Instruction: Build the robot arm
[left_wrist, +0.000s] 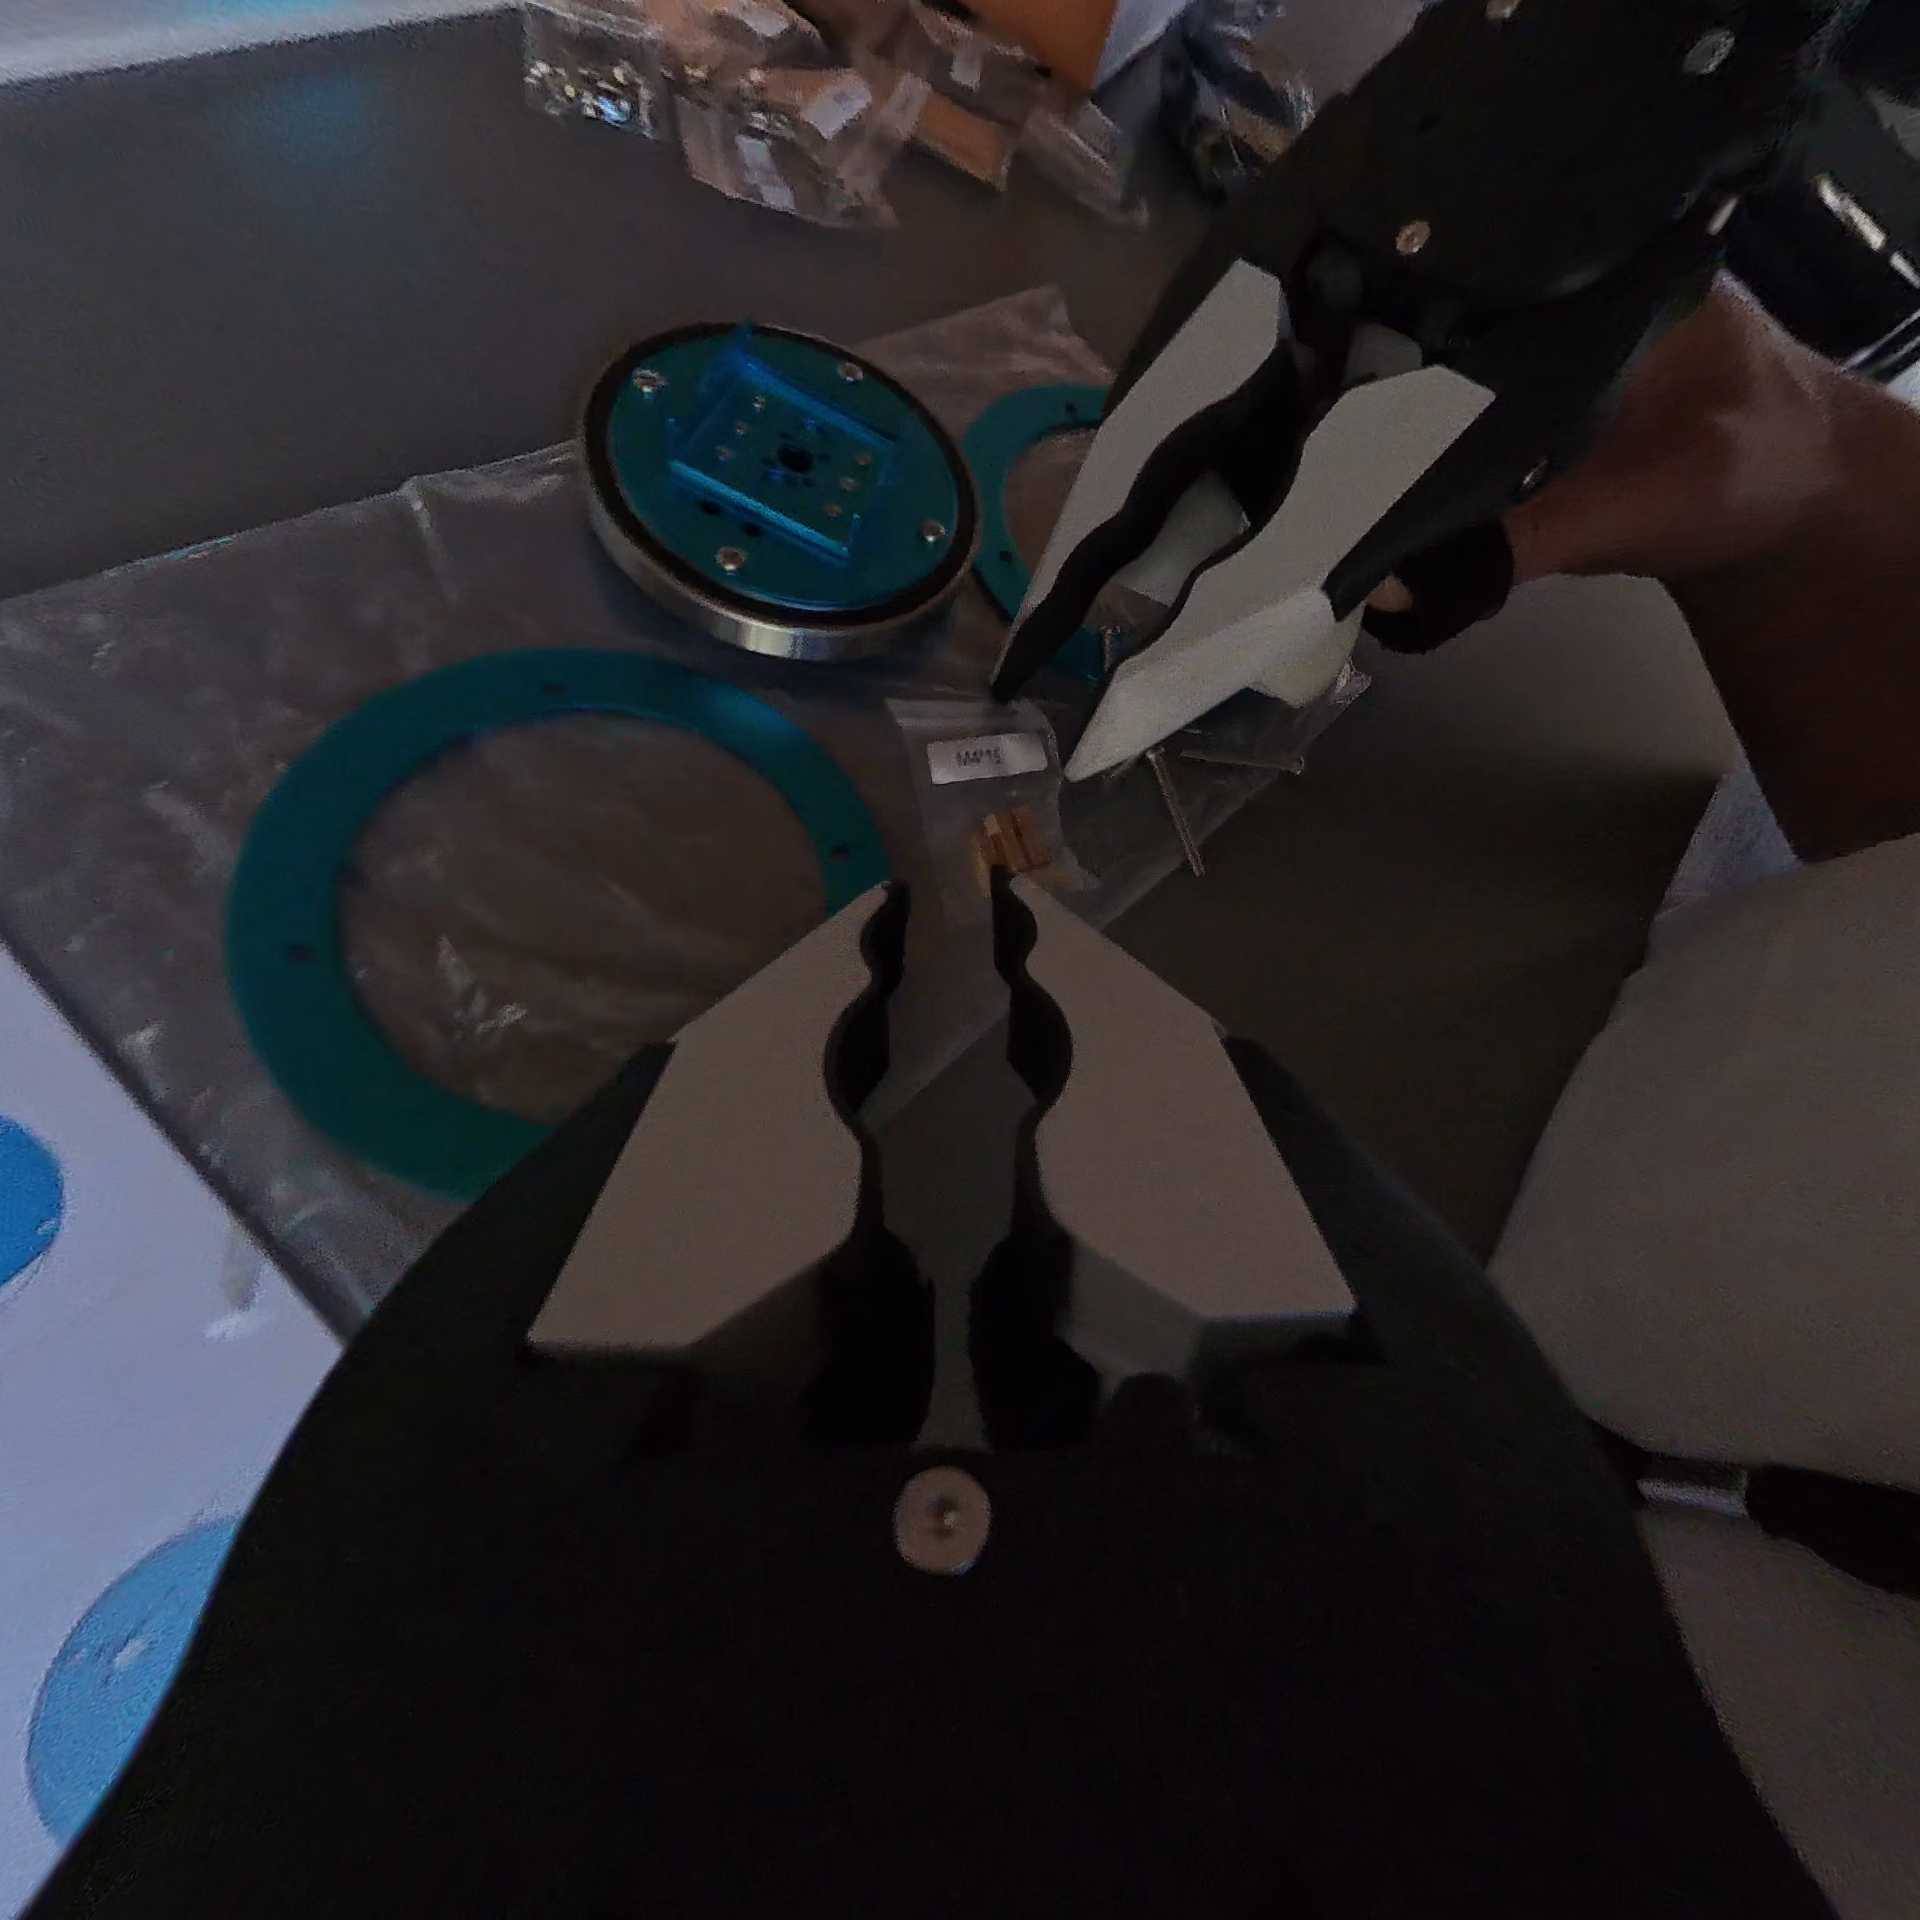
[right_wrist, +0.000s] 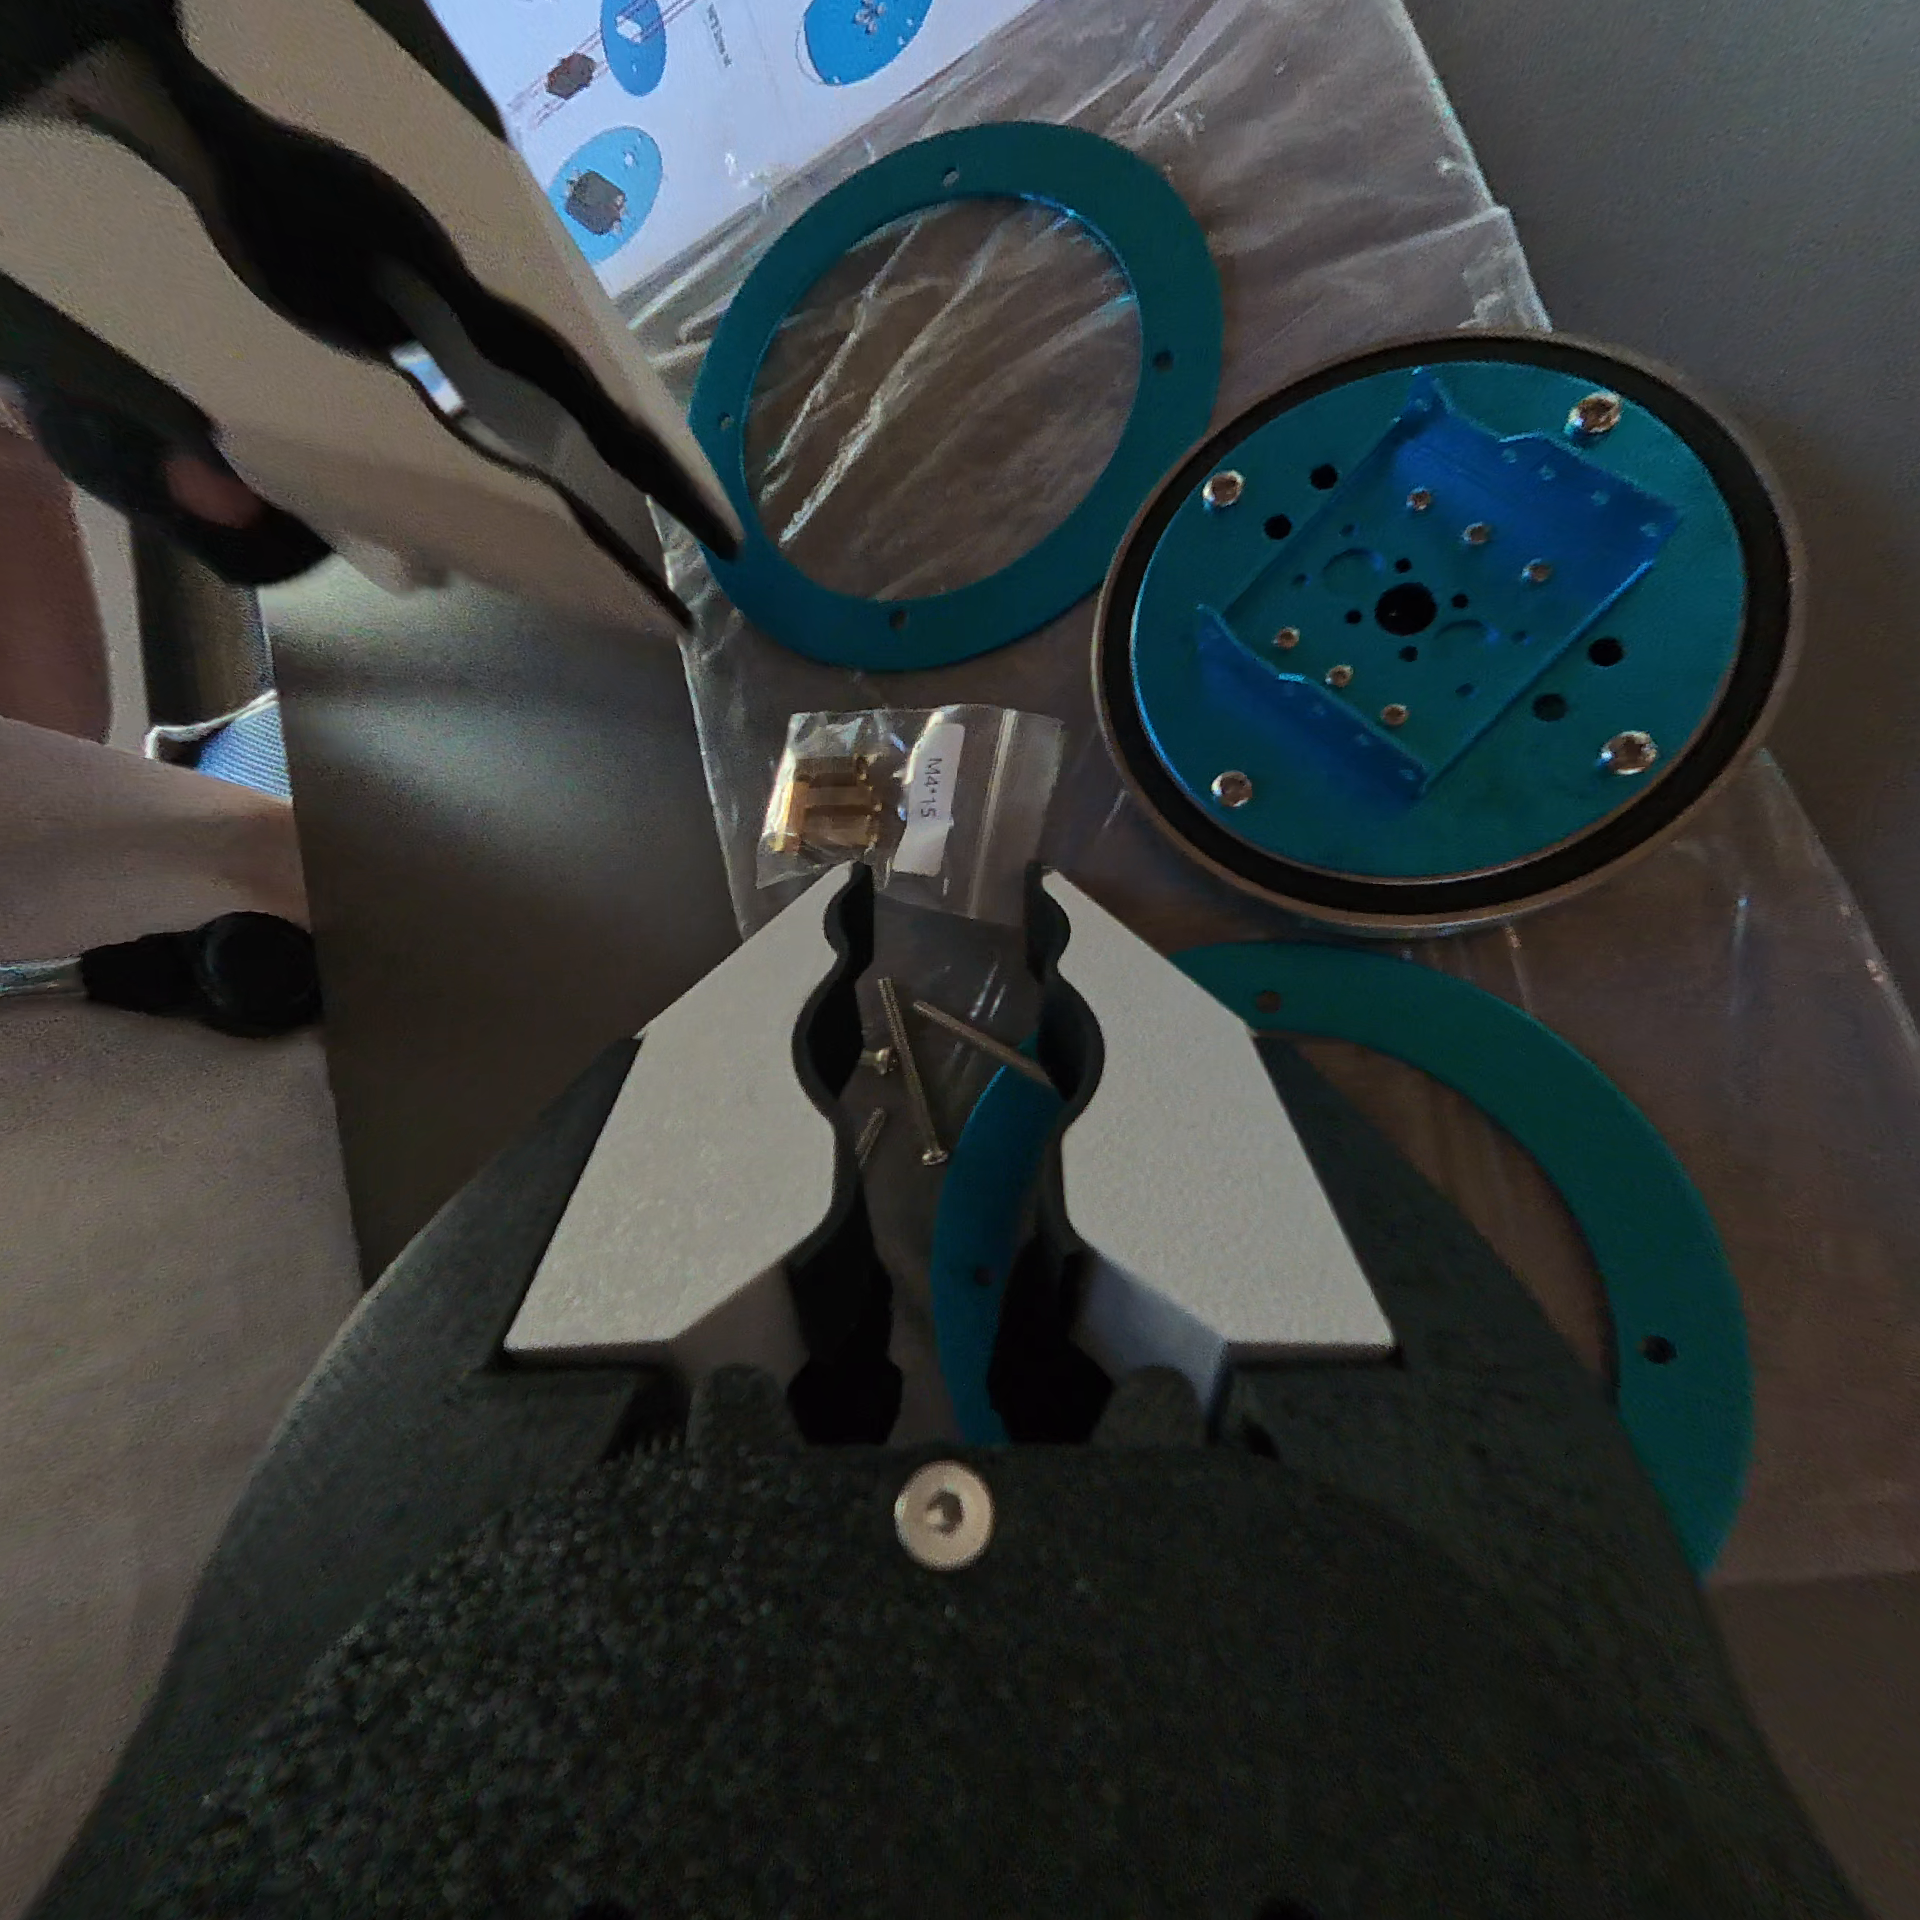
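A small clear bag of brass standoffs (left_wrist: 987, 774) (right_wrist: 883, 800) with a white label lies on the grey table between the two grippers. My left gripper (left_wrist: 948, 888) is narrowly open and empty, its tips just short of the bag's brass end; it also shows in the right wrist view (right_wrist: 704, 580). My right gripper (right_wrist: 948, 878) is open, its tips at the bag's opposite edge, and it also shows in the left wrist view (left_wrist: 1049, 722). Several thin screws (right_wrist: 904, 1070) (left_wrist: 1184, 800) in clear plastic lie under and between the right gripper's fingers.
A round disc with a blue bracket (left_wrist: 779, 488) (right_wrist: 1444, 623) and two teal flat rings (left_wrist: 312, 883) (right_wrist: 1621, 1195) lie on crinkled clear plastic (left_wrist: 156, 727). A printed sheet (right_wrist: 727, 83) and a pile of small bags (left_wrist: 831, 104) lie farther off. The table edge (right_wrist: 312, 831) is close. My hands' fingertips stand some 7 cm from each other.
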